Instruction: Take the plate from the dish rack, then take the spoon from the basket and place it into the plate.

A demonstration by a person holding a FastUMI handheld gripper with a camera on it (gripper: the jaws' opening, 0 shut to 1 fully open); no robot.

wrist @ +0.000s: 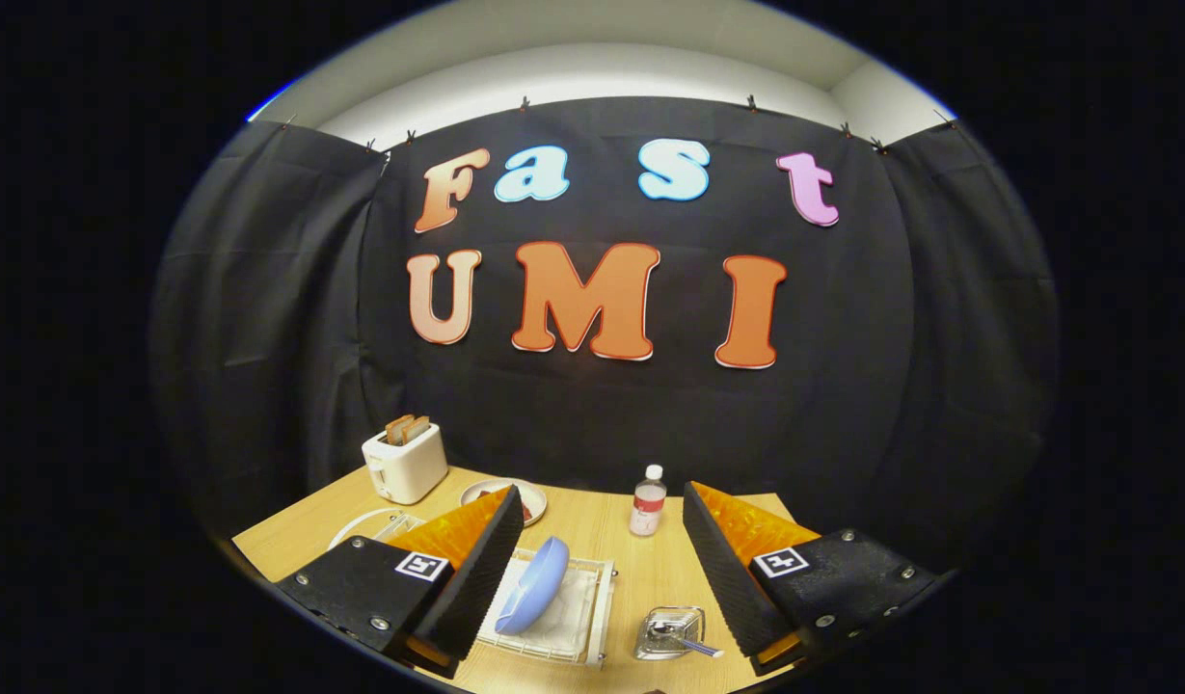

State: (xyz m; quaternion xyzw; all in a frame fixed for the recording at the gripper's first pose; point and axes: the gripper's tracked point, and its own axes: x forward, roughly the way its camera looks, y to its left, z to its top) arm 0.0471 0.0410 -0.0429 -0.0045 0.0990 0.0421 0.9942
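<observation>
A light blue plate (pixel 532 585) stands tilted on edge in a white wire dish rack (pixel 594 617), just beside my left finger. To its right, a small clear basket (pixel 667 631) holds a spoon (pixel 688 643) with a bluish handle, close to my right finger. My gripper (pixel 602 525) hangs high above the table, open wide, with nothing between its fingers. The left finger hides the rack's left part.
A white toaster (pixel 405 463) with toast slices stands at the table's back left. A small plate (pixel 529 499) with food lies behind the left finger, another white dish (pixel 365 525) to its left. A small bottle (pixel 648 501) stands mid-table on the wooden top (pixel 592 525).
</observation>
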